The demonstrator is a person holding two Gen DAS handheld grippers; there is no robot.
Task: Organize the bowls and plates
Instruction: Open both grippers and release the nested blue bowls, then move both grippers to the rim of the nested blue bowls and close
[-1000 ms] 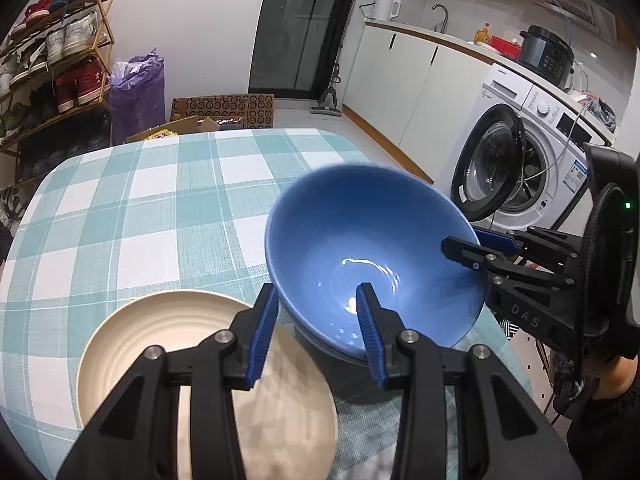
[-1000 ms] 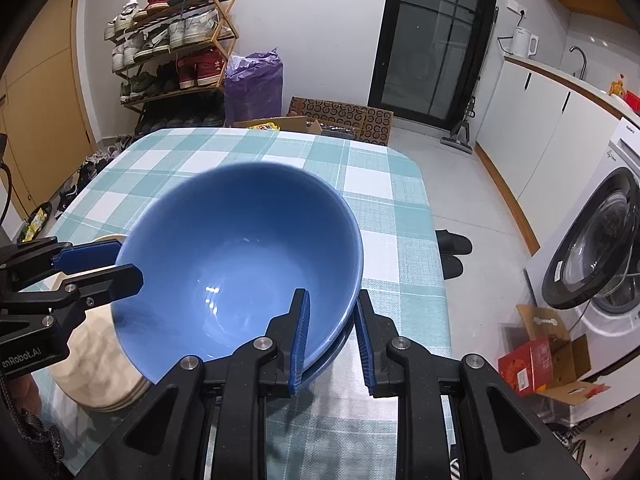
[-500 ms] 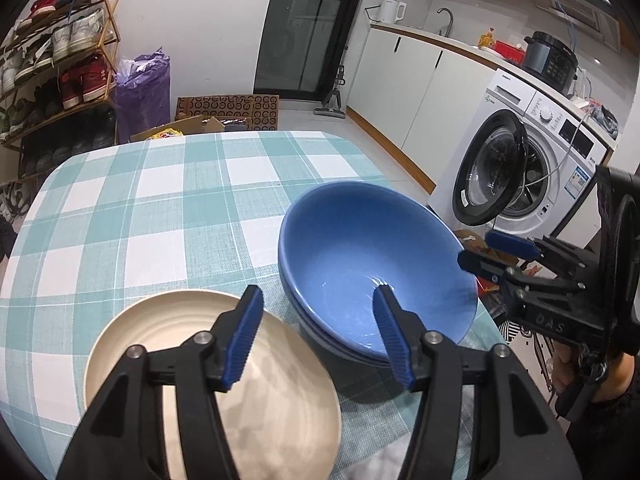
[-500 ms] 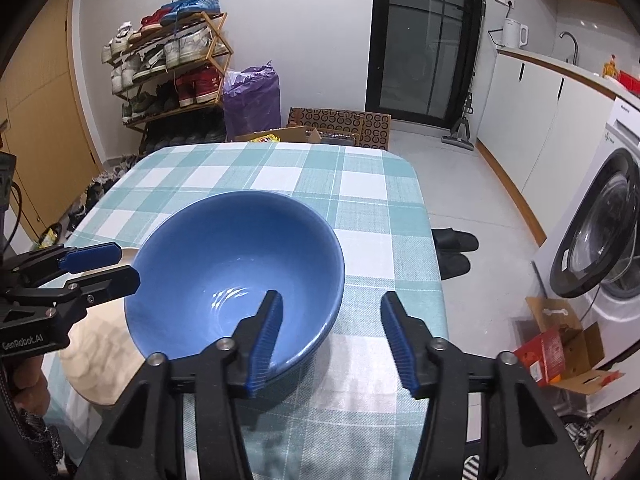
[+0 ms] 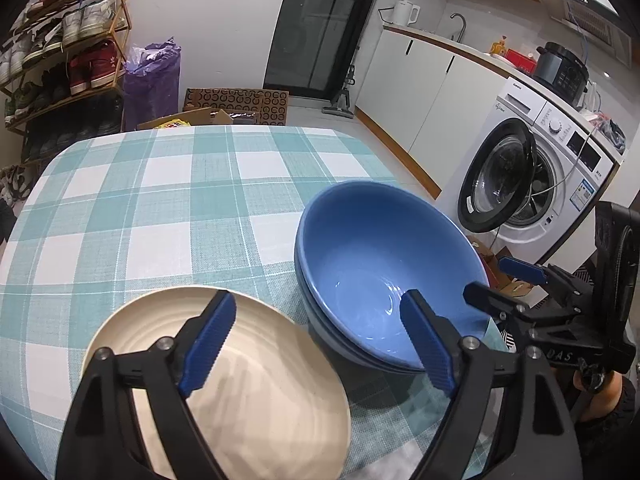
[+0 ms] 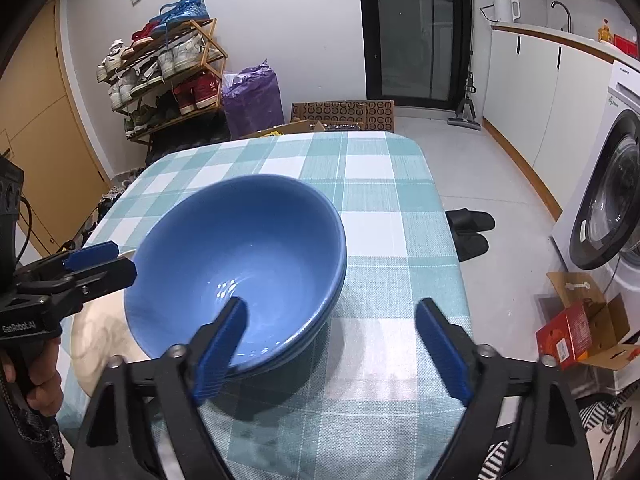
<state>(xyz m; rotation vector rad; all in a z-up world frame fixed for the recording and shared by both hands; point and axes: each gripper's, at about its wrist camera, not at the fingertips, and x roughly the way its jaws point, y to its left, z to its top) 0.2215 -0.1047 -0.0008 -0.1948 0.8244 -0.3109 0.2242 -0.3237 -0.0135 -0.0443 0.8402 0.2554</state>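
Blue bowls (image 6: pixel 240 256) between tools (unheld)

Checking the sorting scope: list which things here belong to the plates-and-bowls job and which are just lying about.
Job: stacked blue bowls; cream plate; left gripper and right gripper, both open.
Lying about: shoe rack; purple bag; cardboard boxes; slippers; washing machine.

A home kitchen: white cabinets (image 5: pixel 404 80), sink tap (image 5: pixel 460 24), kettle (image 5: pixel 405 12), washing machine (image 5: pixel 536 172), shoe rack (image 6: pixel 164 76), checked tablecloth (image 5: pixel 160 200).
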